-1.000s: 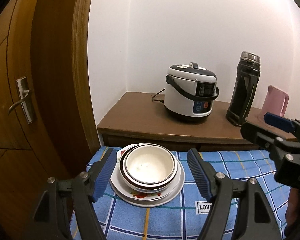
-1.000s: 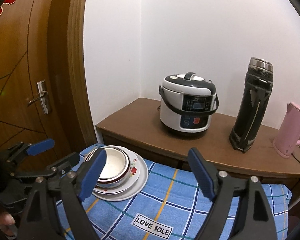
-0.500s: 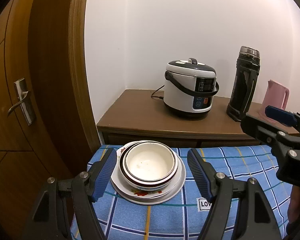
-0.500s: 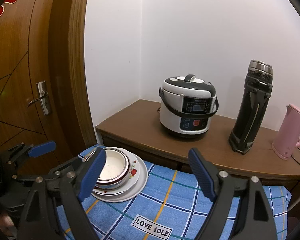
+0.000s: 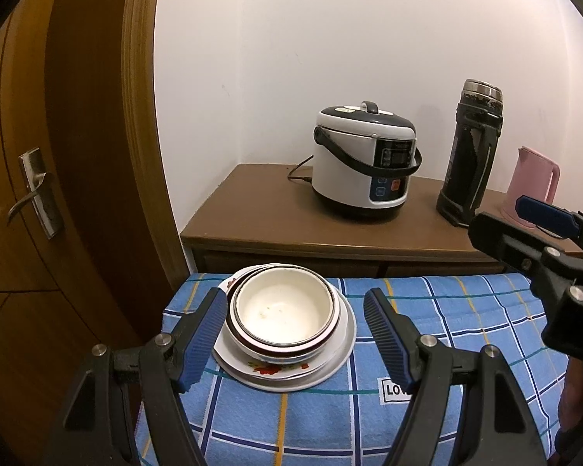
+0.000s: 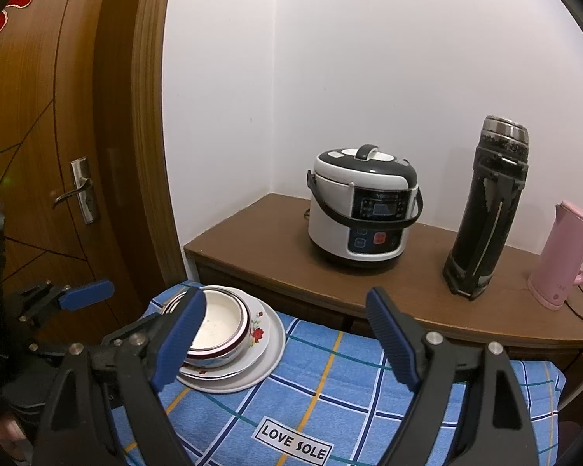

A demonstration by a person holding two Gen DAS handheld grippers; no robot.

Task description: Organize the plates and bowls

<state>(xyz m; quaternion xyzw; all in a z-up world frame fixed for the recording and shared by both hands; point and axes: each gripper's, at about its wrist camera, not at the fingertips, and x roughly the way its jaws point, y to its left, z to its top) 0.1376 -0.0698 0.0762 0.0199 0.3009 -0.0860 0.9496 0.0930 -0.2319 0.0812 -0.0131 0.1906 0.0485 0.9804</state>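
Left wrist view: the left gripper point(image 5: 295, 334) stands wide, empty, with the bowl point(image 5: 283, 312) between its jaws. The bowl sits on stacked plates point(image 5: 330, 369) at the blue cloth's point(image 5: 447, 349) corner. A careless lift may drag the plates off.

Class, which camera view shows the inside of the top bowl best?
The left wrist view: the top bowl sits centred between the open fingers, its whole white inside visible. In the right wrist view the bowl lies off to the left, partly hidden behind a blue finger pad.
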